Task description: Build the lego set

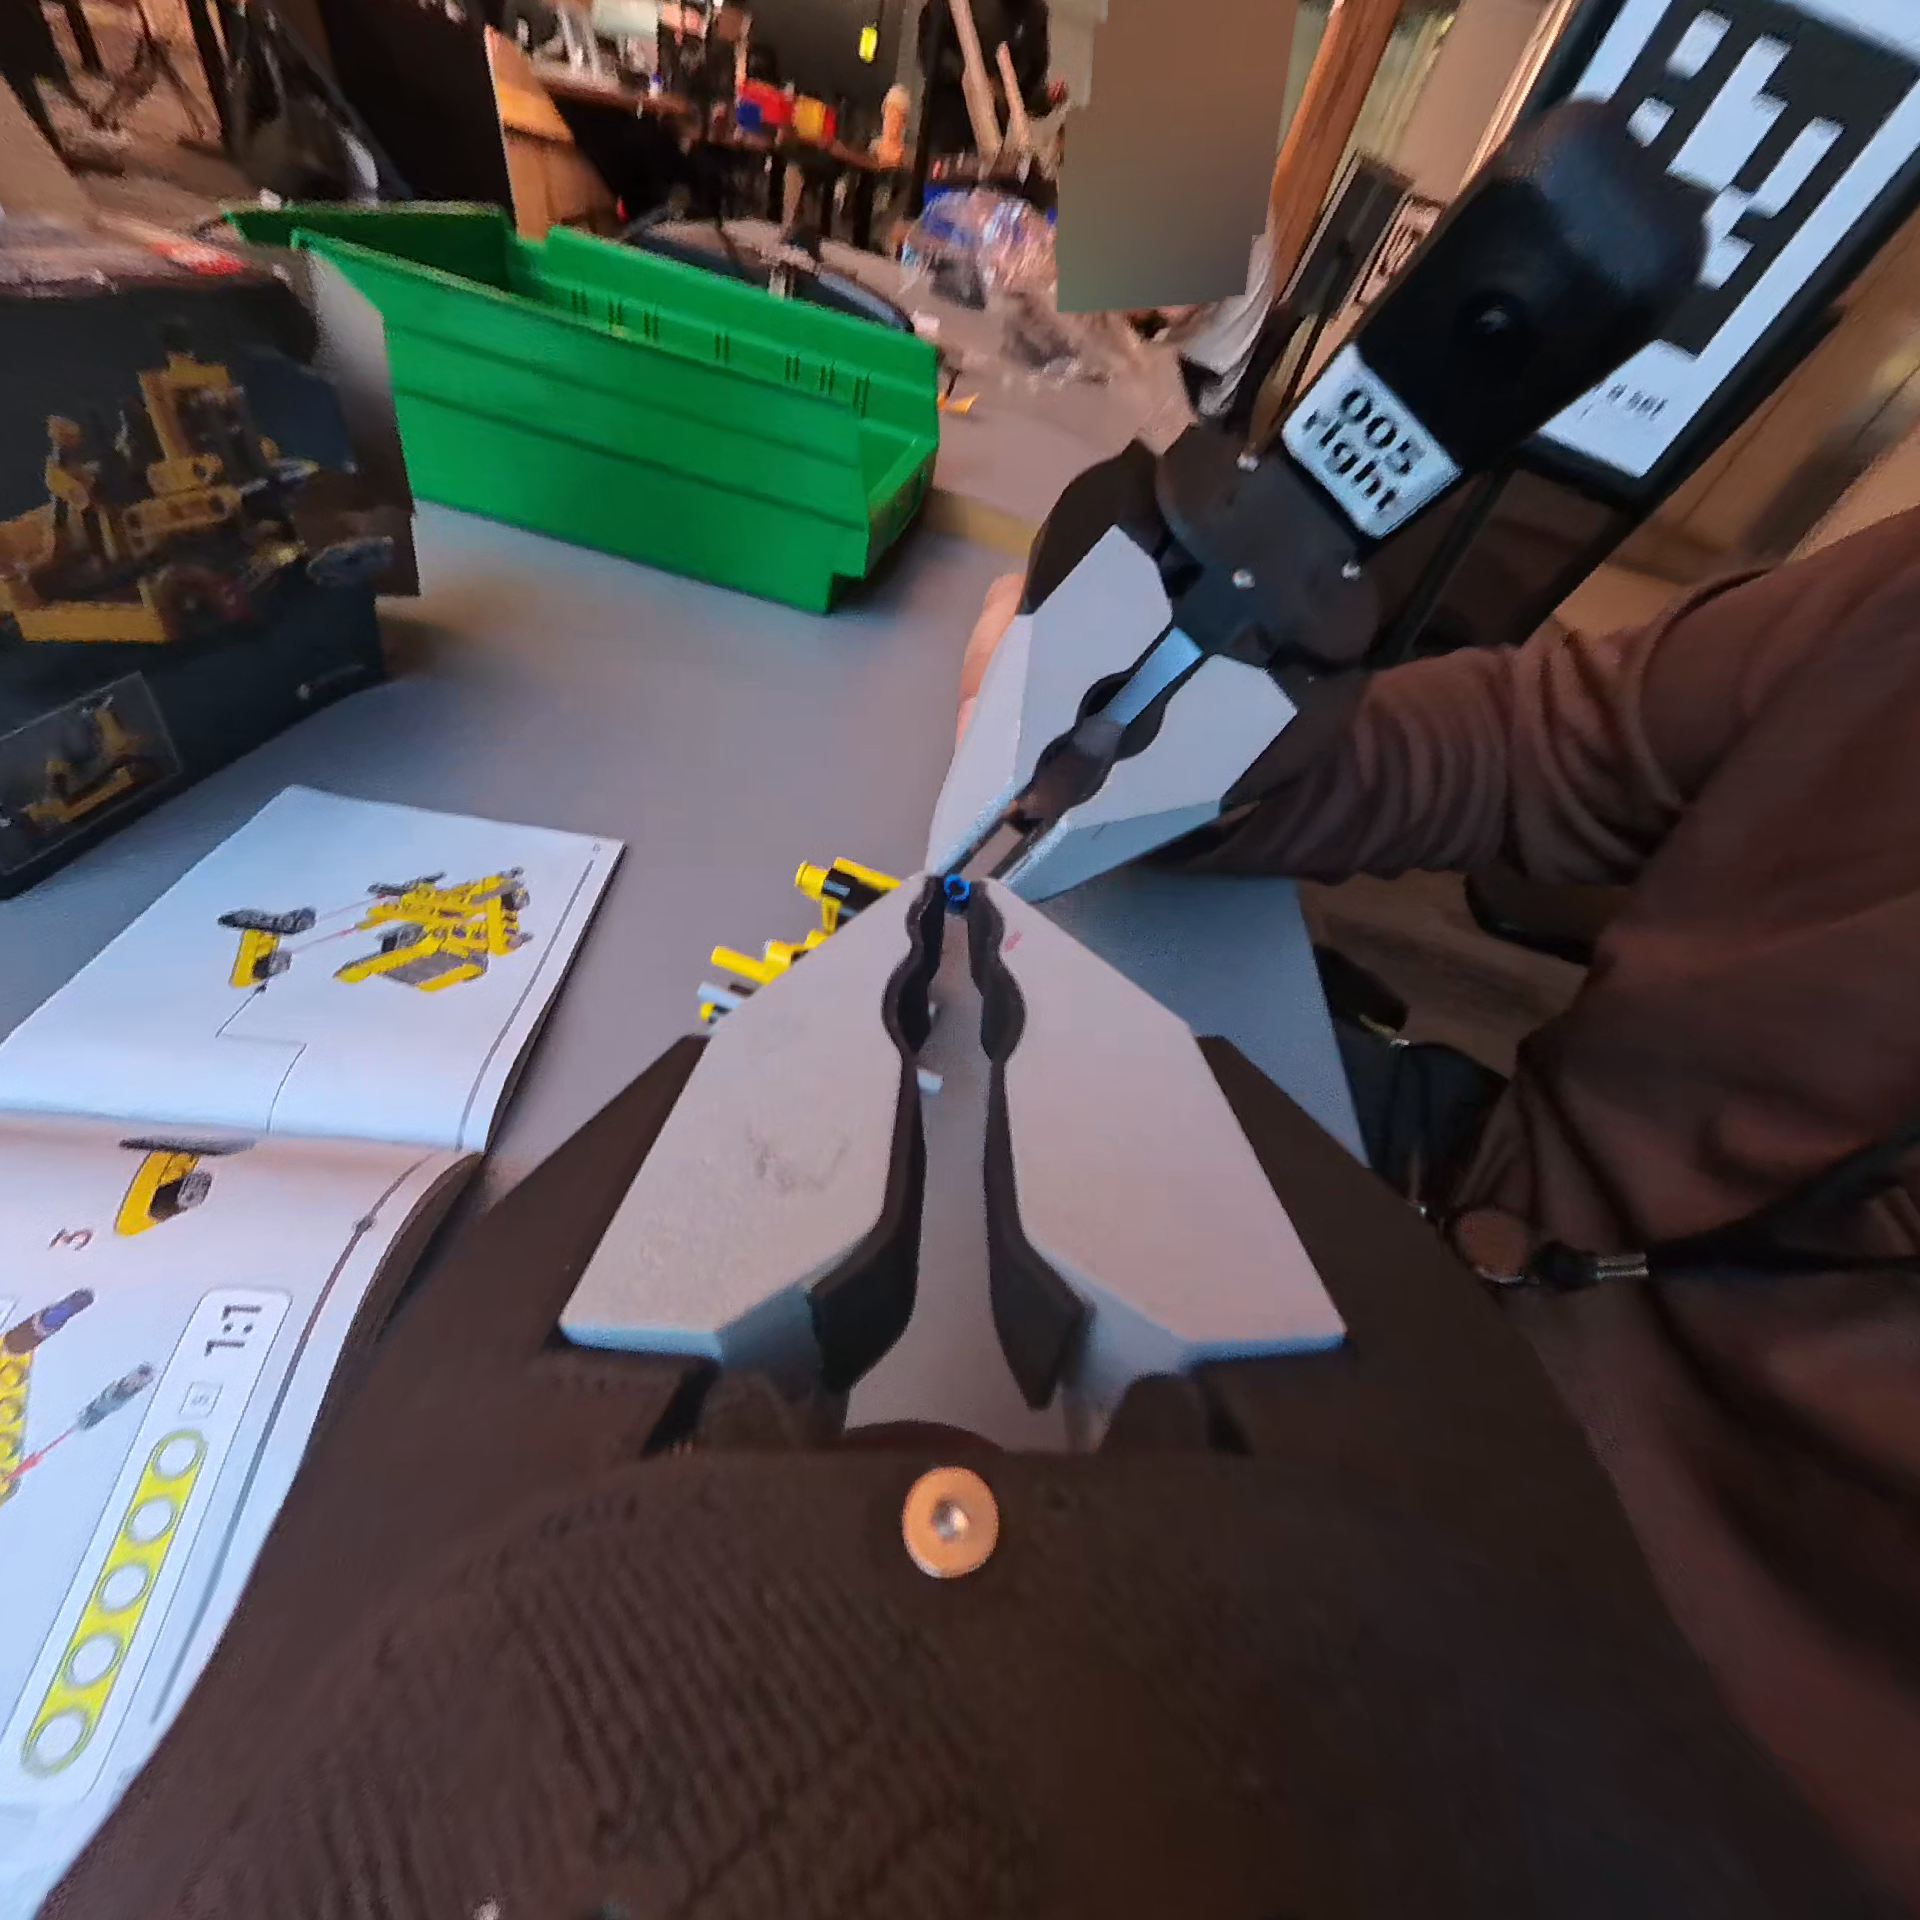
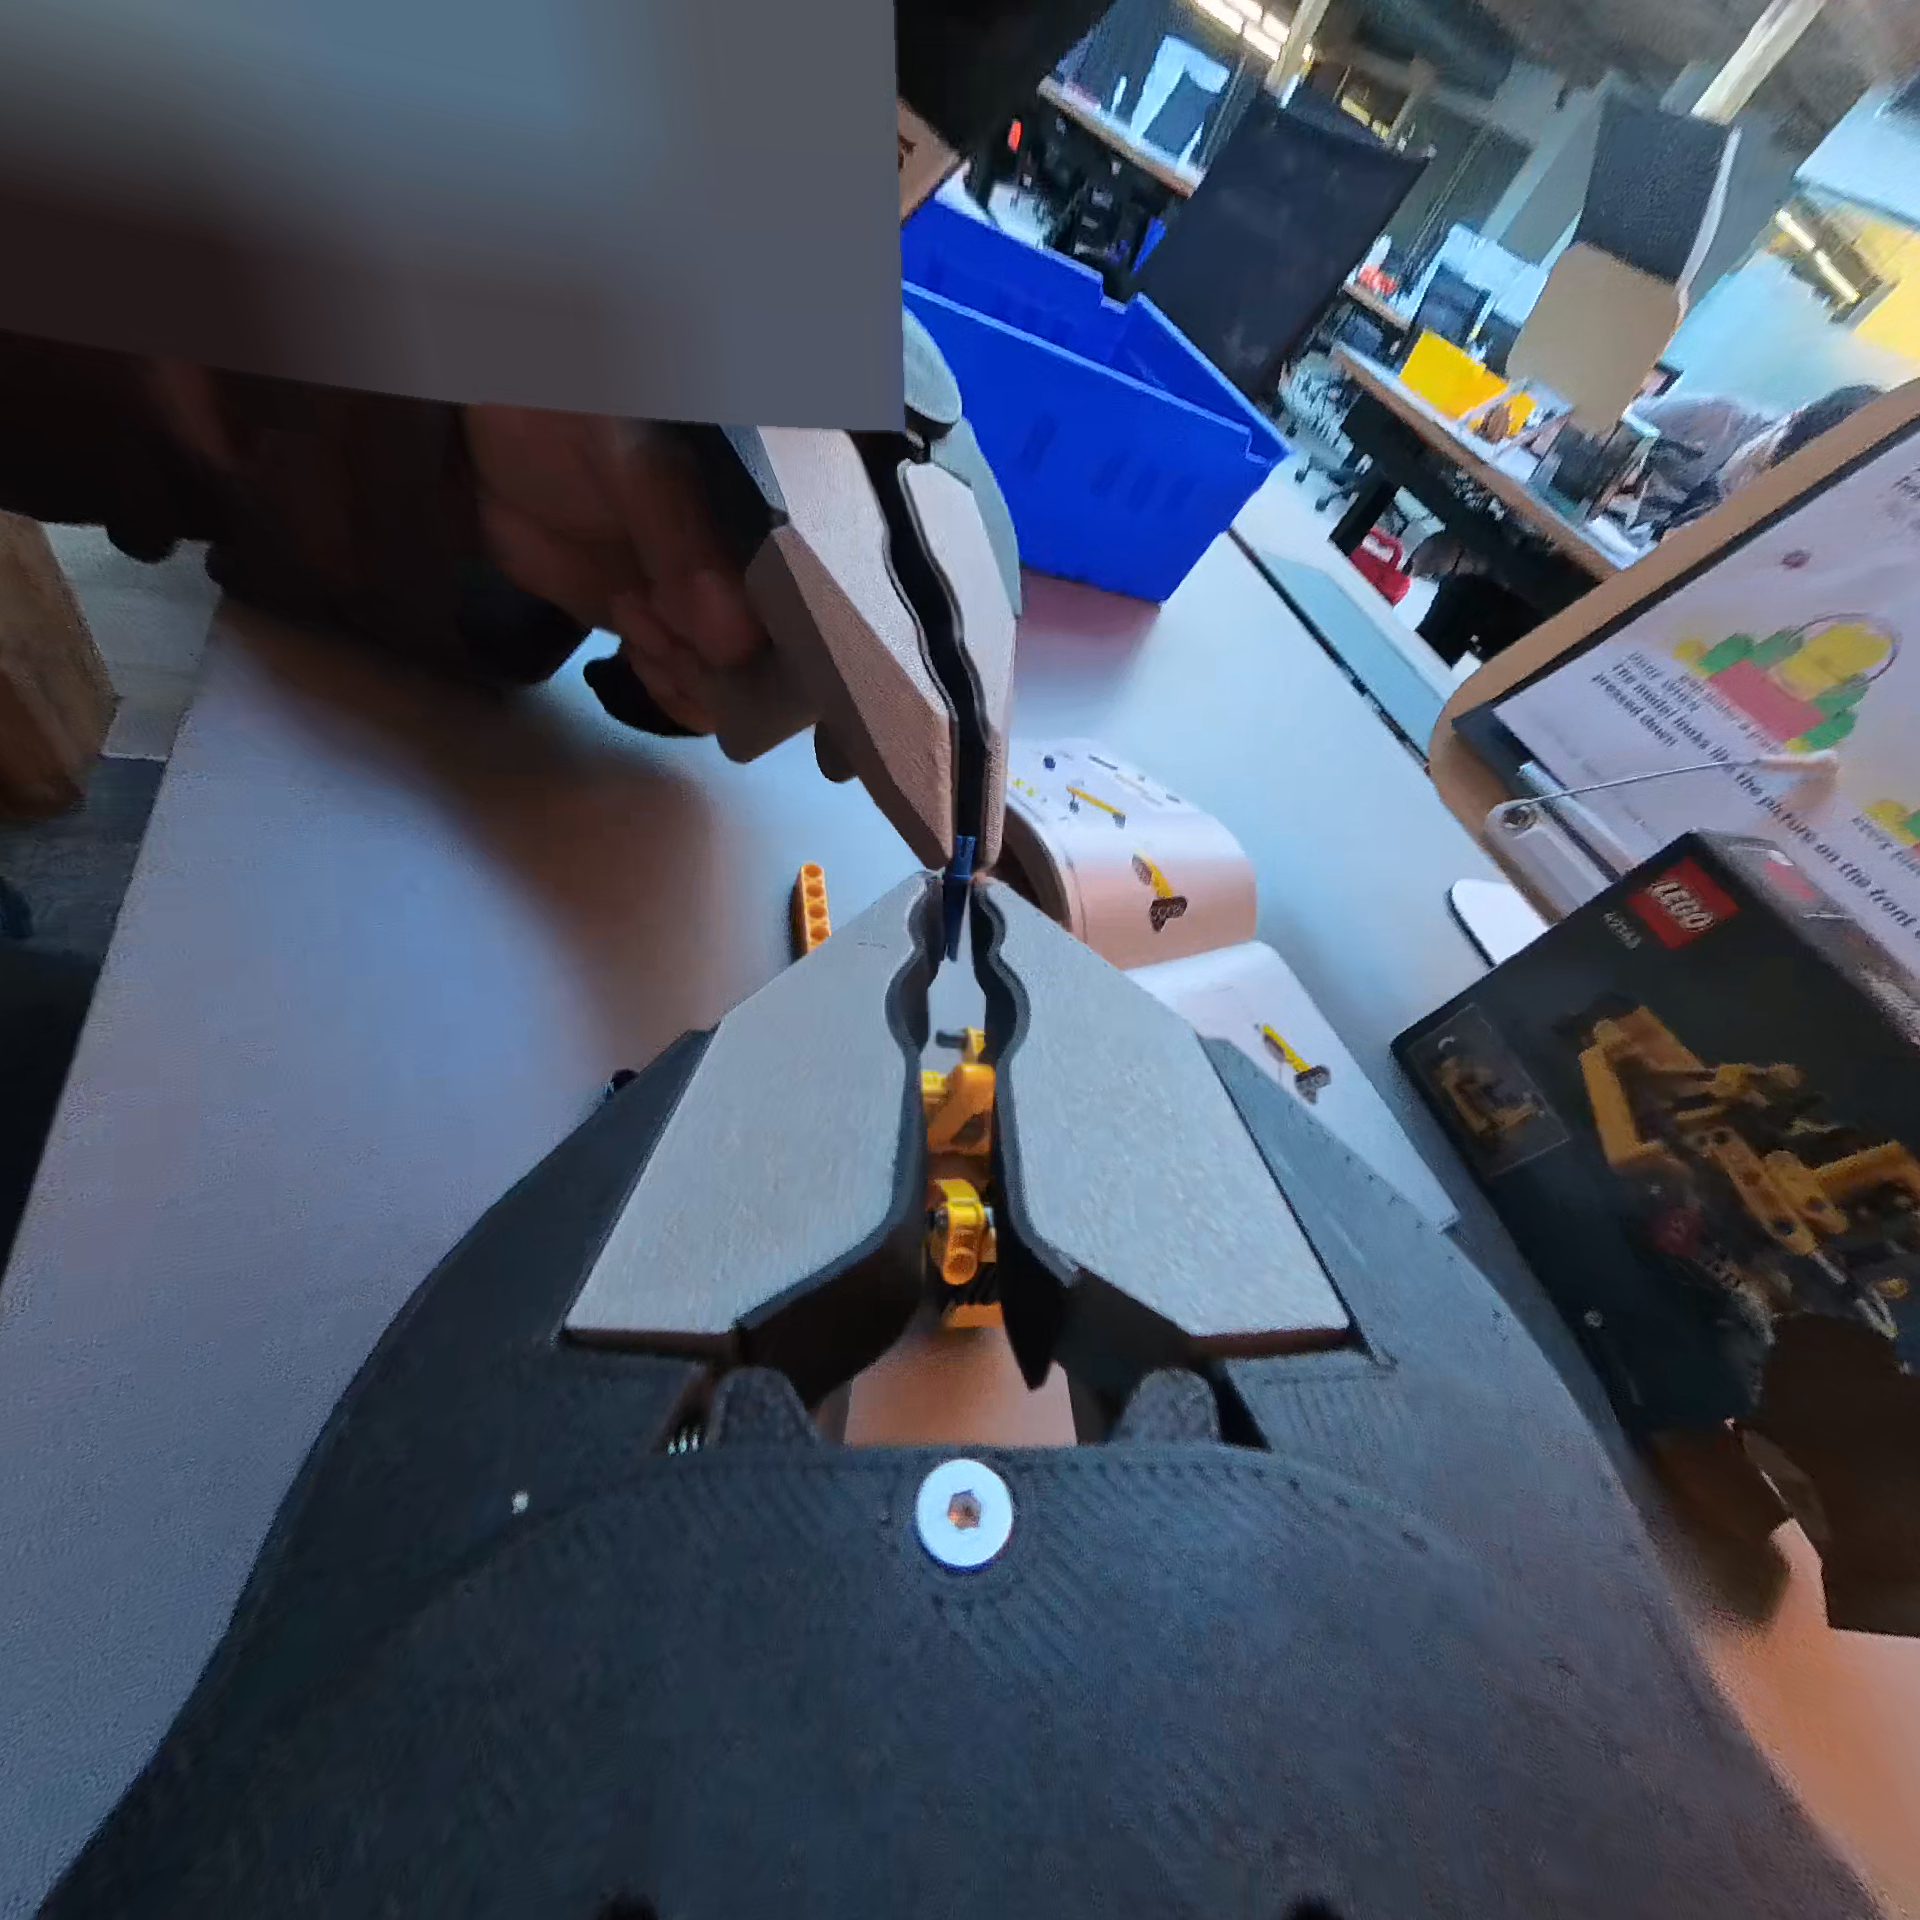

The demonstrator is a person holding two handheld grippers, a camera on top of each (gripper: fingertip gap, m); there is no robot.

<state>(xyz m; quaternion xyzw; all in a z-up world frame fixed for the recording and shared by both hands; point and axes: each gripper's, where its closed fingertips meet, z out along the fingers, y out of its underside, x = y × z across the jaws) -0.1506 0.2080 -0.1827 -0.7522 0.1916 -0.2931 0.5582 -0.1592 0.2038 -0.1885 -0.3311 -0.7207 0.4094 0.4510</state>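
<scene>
A small blue pin is pinched at the tips of my left gripper, which is shut on it. My right gripper comes in from the upper right and meets the same pin tip to tip. In the right wrist view the blue pin sits between the tips of my right gripper, and the left gripper grips its far end. A yellow and black lego assembly lies on the grey table, partly hidden behind my left finger. It also shows through the finger gap in the right wrist view.
An open instruction booklet and the black lego box lie to the left, with a green bin behind. A loose yellow beam, a blue bin and a propped sheet board are on the table. A brown sleeve reaches in. Both grippers' tips are close together, under 4 cm apart.
</scene>
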